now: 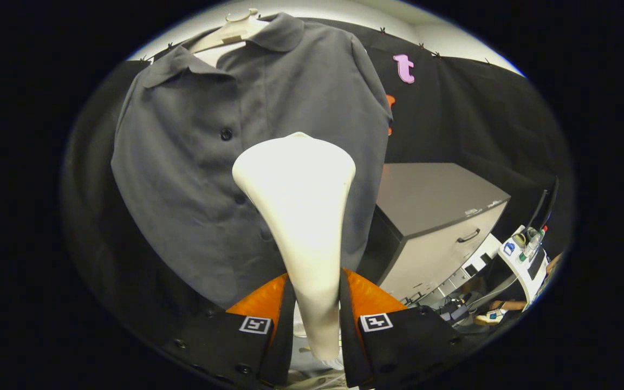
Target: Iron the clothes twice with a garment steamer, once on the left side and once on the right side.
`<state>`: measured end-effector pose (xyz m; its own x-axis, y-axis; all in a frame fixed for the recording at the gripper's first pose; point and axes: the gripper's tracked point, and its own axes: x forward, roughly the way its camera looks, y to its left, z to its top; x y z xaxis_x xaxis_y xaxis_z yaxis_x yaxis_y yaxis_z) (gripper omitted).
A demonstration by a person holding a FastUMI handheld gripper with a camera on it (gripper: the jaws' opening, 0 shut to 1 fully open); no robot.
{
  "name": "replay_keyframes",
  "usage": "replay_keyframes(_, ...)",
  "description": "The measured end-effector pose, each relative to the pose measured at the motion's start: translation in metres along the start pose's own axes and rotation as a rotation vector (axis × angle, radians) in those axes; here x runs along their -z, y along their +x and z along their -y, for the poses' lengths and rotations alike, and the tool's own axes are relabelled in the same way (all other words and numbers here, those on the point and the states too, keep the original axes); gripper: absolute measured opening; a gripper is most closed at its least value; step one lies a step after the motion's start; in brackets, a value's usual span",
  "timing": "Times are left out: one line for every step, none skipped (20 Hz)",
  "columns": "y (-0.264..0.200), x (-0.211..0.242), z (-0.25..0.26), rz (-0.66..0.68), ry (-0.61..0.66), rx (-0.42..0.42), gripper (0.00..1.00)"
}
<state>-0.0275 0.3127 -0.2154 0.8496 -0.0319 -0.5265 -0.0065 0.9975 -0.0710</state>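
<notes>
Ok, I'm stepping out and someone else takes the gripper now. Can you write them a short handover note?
Gripper: shut on the cream plastic garment steamer, handle clamped between both fingers, wide head up.
Steamer head sits in front of the dark grey button-up polo shirt on its pale hanger, near the placket, lower middle.
Done: steamer picked up. Whether any pass is finished cannot be told.
Left: steam left side, then right.
</notes>
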Motion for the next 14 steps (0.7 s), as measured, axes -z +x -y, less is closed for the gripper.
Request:
replay_keyframes(-0.009,-0.012,-0.011,0.026,0.0,-0.008,0.46)
replay_keyframes(-0.017,-0.022,-0.019,0.051,-0.003,-0.02,0.46)
replay_keyframes(-0.023,-0.034,-0.029,0.081,-0.006,-0.035,0.46)
replay_keyframes(-0.03,-0.044,-0.04,0.1,-0.015,-0.052,0.46)
replay_keyframes(-0.035,-0.054,-0.051,0.122,-0.022,-0.068,0.46)
replay_keyframes(-0.037,-0.06,-0.061,0.137,-0.028,-0.081,0.45)
replay_keyframes(-0.039,-0.065,-0.07,0.148,-0.038,-0.089,0.45)
replay_keyframes(-0.042,-0.069,-0.079,0.157,-0.046,-0.096,0.45)
replay_keyframes(-0.043,-0.074,-0.088,0.168,-0.051,-0.105,0.45)
replay_keyframes(-0.045,-0.079,-0.099,0.173,-0.059,-0.116,0.46)
replay_keyframes(-0.044,-0.082,-0.108,0.176,-0.068,-0.124,0.46)
replay_keyframes(-0.043,-0.083,-0.116,0.174,-0.077,-0.13,0.46)
replay_keyframes(-0.041,-0.082,-0.124,0.168,-0.086,-0.138,0.46)
replay_keyframes(-0.038,-0.081,-0.133,0.161,-0.096,-0.146,0.46)
